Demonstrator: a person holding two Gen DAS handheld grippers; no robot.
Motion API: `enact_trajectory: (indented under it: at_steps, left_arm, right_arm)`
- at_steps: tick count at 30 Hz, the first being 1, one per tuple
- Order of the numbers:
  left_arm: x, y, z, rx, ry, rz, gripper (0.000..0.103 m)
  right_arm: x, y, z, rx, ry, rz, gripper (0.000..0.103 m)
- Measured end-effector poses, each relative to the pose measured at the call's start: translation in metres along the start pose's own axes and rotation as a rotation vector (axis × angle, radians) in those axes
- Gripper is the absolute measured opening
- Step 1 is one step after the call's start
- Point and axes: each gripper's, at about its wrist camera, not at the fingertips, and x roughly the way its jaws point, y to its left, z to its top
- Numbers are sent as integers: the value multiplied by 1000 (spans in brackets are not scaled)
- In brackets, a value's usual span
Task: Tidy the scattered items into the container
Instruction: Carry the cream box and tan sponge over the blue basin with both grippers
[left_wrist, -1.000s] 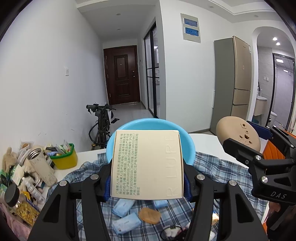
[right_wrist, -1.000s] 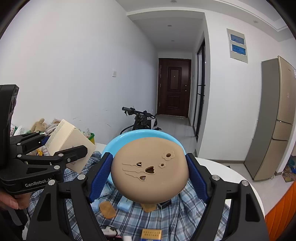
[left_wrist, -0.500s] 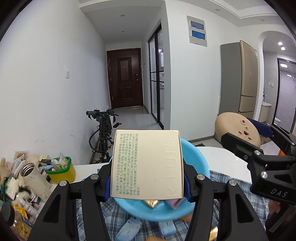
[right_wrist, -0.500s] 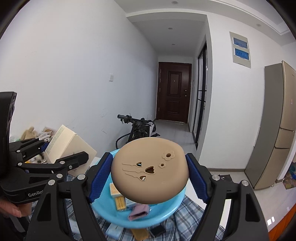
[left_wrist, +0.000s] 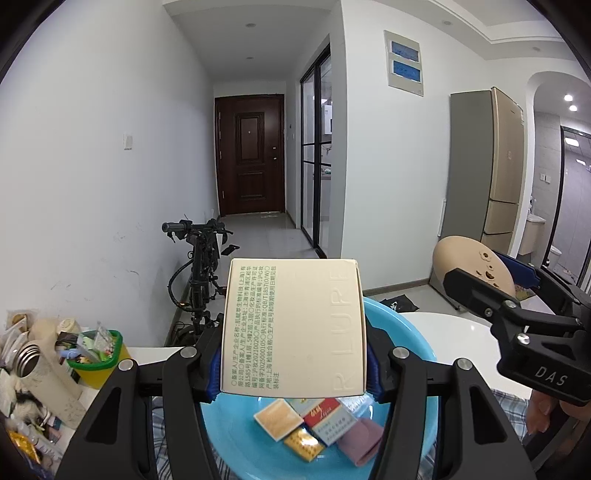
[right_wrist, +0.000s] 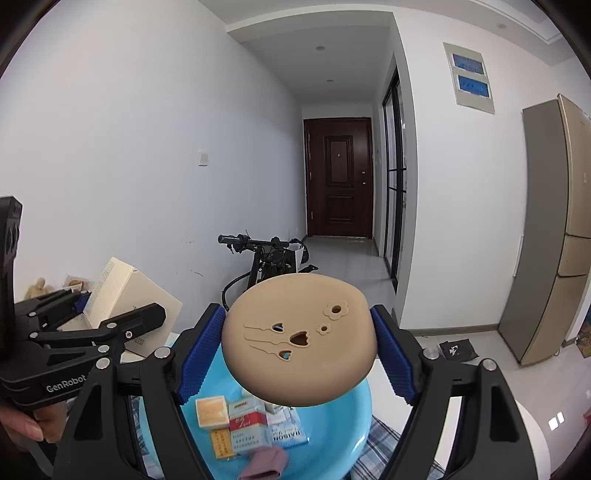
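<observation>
The left gripper (left_wrist: 293, 373) is clamped on one cream box (left_wrist: 293, 328), its blue pads (left_wrist: 214, 373) pressed to the box's two sides; the box stands upright with its printed face toward the camera. The right gripper (right_wrist: 299, 354) squeezes one tan disc (right_wrist: 299, 338) between its blue pads (right_wrist: 201, 354); the disc is held nearly flat, tilted slightly toward the lens, with heart and flower cut-outs in its top.

Both loads hang above one blue basin (left_wrist: 402, 339), which sits on a plaid cloth (left_wrist: 506, 402) over a white table (left_wrist: 454, 328). In the basin lie several small items: one orange packet (left_wrist: 277, 419), one red pack (left_wrist: 327, 415), one yellow sachet (left_wrist: 304, 443), one mauve fold of cloth (left_wrist: 360, 441), and, in the right wrist view, one white sachet (right_wrist: 286, 432) too. More may lie hidden under the box and disc.

Each gripper points forward and level, toward the hallway. The two sit side by side over the basin: the left wrist view shows the right gripper and disc at its right edge, and the right wrist view shows the left one with its box at its left edge. A thumb and fingers (right_wrist: 26, 424) wrap the left gripper's handle low in the right wrist view.

At the table's left end stands one green-rimmed yellow tub (left_wrist: 99, 354) stuffed with oddments, beside one steel-necked bottle (left_wrist: 44, 369) lying tilted among clutter. One bicycle (left_wrist: 197, 273) leans by the wall beyond, one dark door (left_wrist: 250, 155) closes the hall, and one fridge (left_wrist: 487, 166) stands to the right.
</observation>
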Motion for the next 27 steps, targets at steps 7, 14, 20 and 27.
enact_trajectory:
  at_steps: [7, 14, 20, 27]
  left_arm:
    - [29, 18, 10, -42, -13, 5, 59]
    - [38, 31, 17, -41, -45, 14, 59]
    - [55, 43, 13, -77, -43, 5, 59]
    - [73, 59, 11, -100, -23, 14, 59]
  right_arm:
    - [23, -3, 9, -33, -4, -12, 78]
    - [35, -4, 19, -28, -30, -2, 78]
    - [46, -6, 16, -8, -32, 12, 78]
    - [56, -11, 9, 3, -24, 17, 78]
